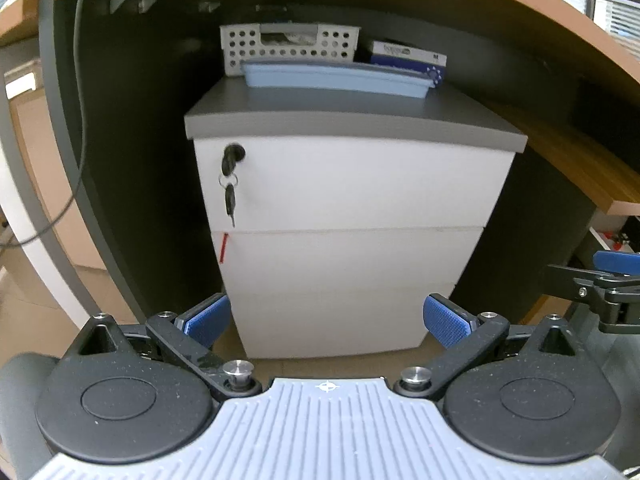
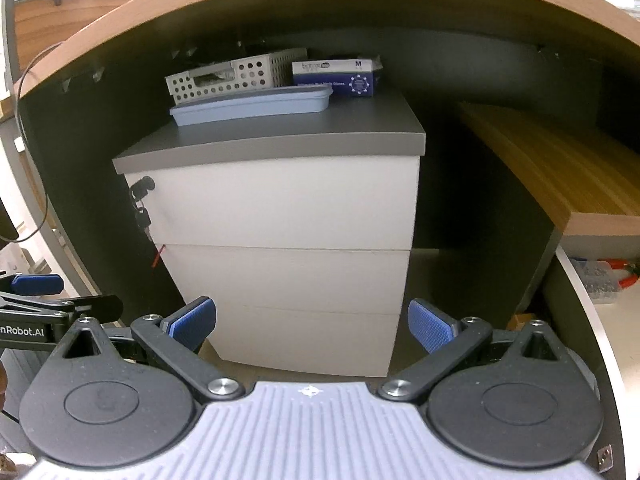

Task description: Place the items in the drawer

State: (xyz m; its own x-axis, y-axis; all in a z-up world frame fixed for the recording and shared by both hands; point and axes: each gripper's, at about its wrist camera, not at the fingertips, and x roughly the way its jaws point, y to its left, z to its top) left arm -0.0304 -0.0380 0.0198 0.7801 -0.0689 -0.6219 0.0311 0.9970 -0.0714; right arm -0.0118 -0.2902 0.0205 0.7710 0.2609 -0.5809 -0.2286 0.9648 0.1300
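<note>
Under a wooden desk (image 1: 540, 20) stands a white drawer cabinet (image 1: 344, 208) with a grey top (image 1: 340, 116) and three drawer fronts, all closed. The top drawer (image 1: 352, 184) has a key (image 1: 230, 196) hanging from its lock at the upper left corner, and a small red tag (image 1: 224, 247) sticks out at the left edge of the middle drawer (image 1: 348, 260). The bottom drawer (image 1: 340, 320) sits just above the floor.

The items lie on the cabinet's grey top: a shallow blue tray (image 1: 336, 78) at the front, a white perforated basket (image 1: 288, 46) behind it, touching or nearly so, and a blue-and-white box of gloves (image 1: 408, 60) to the right of the basket.

The left hand-held gripper (image 1: 327, 322) faces the cabinet front with its blue-padded fingers (image 1: 208, 320) spread wide apart and nothing between them. The right hand-held gripper (image 2: 312, 326) is likewise spread wide and holds nothing, aimed at the cabinet's lower drawers from slightly to the right. Each gripper shows at the edge of the other's view, side by side and apart from the cabinet. To the right of the cabinet, a lower wooden shelf (image 2: 560, 176) runs beneath the desk.
</note>
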